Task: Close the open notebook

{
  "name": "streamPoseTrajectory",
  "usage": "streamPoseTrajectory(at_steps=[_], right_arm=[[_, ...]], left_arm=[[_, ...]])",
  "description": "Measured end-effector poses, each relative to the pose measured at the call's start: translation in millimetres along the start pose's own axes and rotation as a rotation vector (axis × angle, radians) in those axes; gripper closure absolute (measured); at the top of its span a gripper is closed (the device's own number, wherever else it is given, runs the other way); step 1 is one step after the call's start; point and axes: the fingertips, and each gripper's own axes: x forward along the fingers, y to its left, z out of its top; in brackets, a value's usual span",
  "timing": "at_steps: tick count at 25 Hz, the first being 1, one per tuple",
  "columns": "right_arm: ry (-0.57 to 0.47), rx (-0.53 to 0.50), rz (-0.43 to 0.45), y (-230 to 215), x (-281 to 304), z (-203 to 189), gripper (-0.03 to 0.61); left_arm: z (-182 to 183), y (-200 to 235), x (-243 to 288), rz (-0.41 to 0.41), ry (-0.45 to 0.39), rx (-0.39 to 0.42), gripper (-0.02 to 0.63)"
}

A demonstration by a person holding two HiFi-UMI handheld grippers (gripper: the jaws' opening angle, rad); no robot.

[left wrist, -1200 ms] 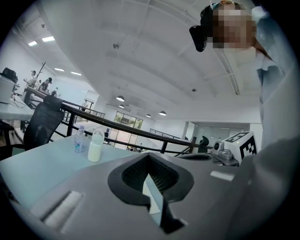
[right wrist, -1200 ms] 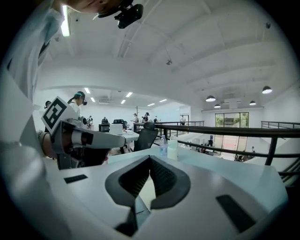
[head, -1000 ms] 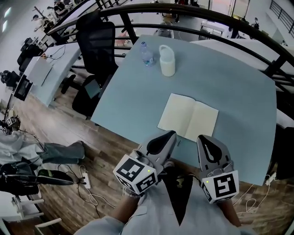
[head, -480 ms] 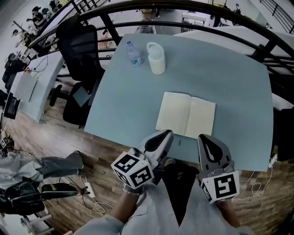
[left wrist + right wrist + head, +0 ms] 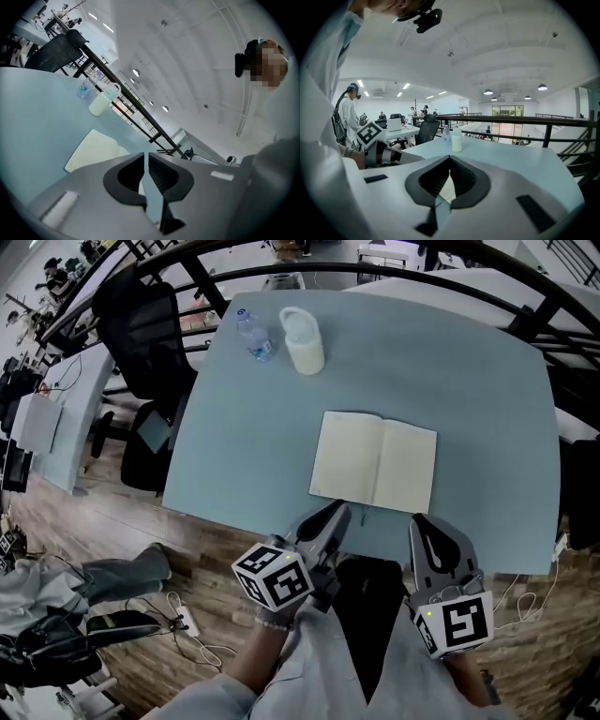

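Just ahead lies the open notebook (image 5: 375,463) — spine pointing away — left gripper (image 5: 336,513) before its left page, right gripper (image 5: 421,523) before the right; both clenched, empty.

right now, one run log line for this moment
notebook open flat on table | left gripper shut, empty, near notebook edge | right gripper shut, empty | closing not begun

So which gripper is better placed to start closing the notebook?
Left, by a little. The left gripper points at the near edge of the notebook, on its left page; the right gripper sits just short of the right page's corner. Both jaws are shut, so either must open first.
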Motion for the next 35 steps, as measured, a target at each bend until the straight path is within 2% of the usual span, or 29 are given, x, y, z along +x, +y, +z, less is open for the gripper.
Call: streamPoseTrajectory(at_steps=[4,8,16,19,26,35], right_arm=[[0.024,0.015,0.004,-8,-8,-17,0.577],[0.043,0.018,0.015,-8,10,-22,0.577],[0.067,0.043,-0.002,-13,10,-34,0.577],[0.077,0.05,-0.014,-13,14,-37,0.577],[0.091,0.066,-0.027,-18,4,-47,0.577],[0.103,0.073,-0.035,-20,0,-53,0.577]], left_arm=[[-19,9,5,0.033,0.002,-0.058,0.603],[-20,34,10,0.051,0.005,-0.104,0.581],[-59,66,19,0.089,0.085,-0.291,0.509],[-65,81,22,0.101,0.096,-0.382,0.497],[-91,102,26,0.156,0.121,-0.509,0.491],[-110,118,32,0.209,0.162,-0.537,0.491]])
